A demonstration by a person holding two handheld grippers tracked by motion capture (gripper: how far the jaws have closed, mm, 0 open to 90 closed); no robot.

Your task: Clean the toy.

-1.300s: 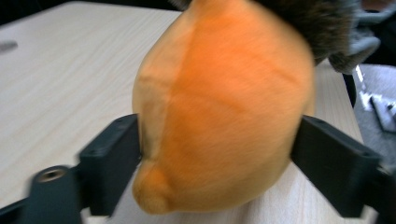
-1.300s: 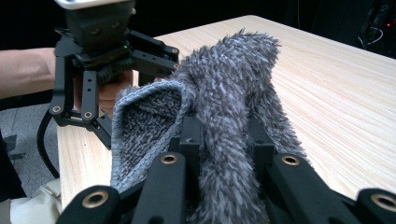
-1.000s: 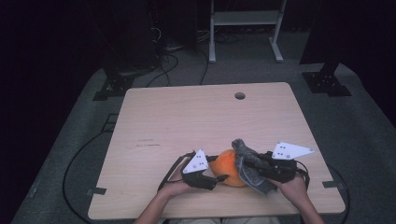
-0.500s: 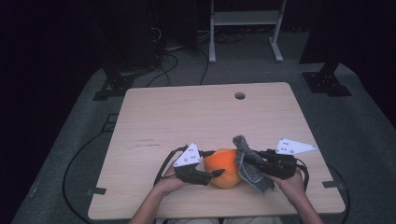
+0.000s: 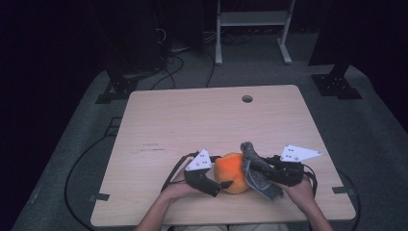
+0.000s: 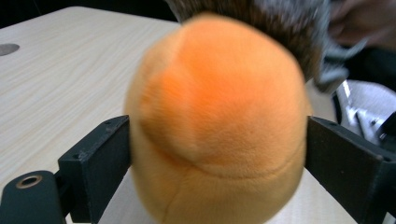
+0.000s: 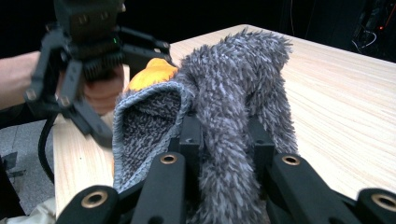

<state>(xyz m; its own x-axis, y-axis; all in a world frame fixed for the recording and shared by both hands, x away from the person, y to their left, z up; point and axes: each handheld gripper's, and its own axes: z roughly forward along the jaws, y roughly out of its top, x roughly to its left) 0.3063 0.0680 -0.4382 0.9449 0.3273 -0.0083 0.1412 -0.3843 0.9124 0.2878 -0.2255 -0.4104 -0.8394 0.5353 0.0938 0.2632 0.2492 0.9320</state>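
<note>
An orange plush ball (image 5: 231, 171) rests on the wooden table (image 5: 192, 120) near its front edge. My left gripper (image 5: 219, 185) comes in from the ball's left. In the left gripper view its jaws have just been opening and now stand wide, with the orange ball (image 6: 215, 116) between them, its flanks right at the pads. My right gripper (image 5: 259, 168) is shut on a grey fuzzy cloth (image 5: 254, 168) that drapes against the ball's right side. In the right gripper view the cloth (image 7: 243, 70) is pinched in my right gripper (image 7: 224, 130), with the ball (image 7: 154, 72) behind it.
A round cable hole (image 5: 247, 98) sits near the table's far edge. Beyond the table stand a white frame (image 5: 250, 29) and black stand bases (image 5: 118, 89) (image 5: 334, 84) on the grey floor. Cables trail down at the left.
The left gripper's jaws have spread apart and now flank the orange ball. The right gripper keeps its hold on the grey cloth and has hardly moved.
</note>
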